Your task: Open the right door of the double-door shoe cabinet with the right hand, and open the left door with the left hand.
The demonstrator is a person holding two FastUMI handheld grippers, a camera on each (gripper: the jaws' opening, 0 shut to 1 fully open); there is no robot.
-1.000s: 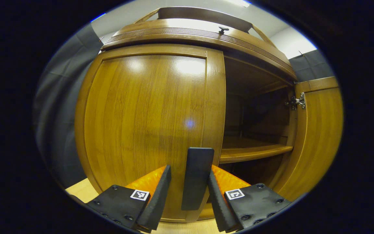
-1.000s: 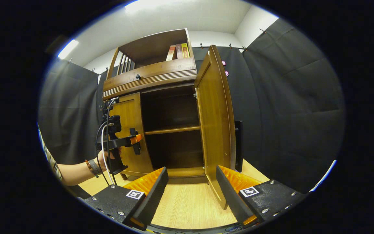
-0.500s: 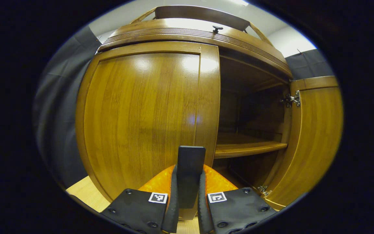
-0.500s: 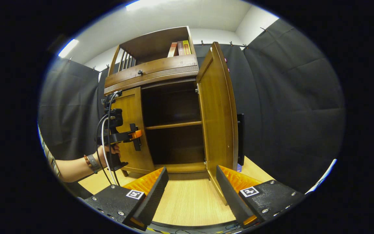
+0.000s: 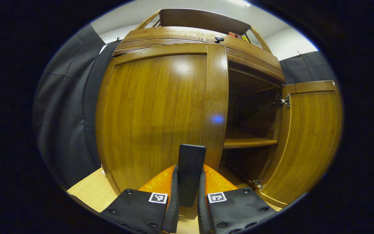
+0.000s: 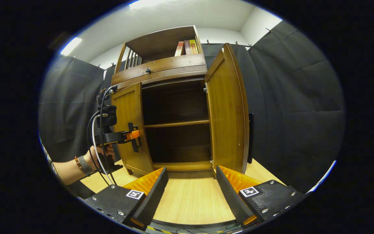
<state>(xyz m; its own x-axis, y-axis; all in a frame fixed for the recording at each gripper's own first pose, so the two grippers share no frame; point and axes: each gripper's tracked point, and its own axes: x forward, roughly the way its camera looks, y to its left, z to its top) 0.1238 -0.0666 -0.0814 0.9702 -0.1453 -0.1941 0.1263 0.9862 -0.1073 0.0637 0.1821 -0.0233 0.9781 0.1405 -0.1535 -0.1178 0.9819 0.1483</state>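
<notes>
While the left door (image 5: 161, 113) stands barely ajar, the left gripper (image 5: 187, 201) is clamped on its black handle (image 5: 191, 169); the right door (image 6: 227, 110) is wide open. A crooked pull could slip the pads off the handle. The right gripper (image 6: 190, 195) waits with fingers apart, near the floor (image 6: 190, 201).

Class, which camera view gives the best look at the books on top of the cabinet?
The right gripper view: the books stand upright in the open top compartment, spines facing the camera. The left gripper view, looking steeply up at the cabinet, catches just their top corners above the trim.
</notes>
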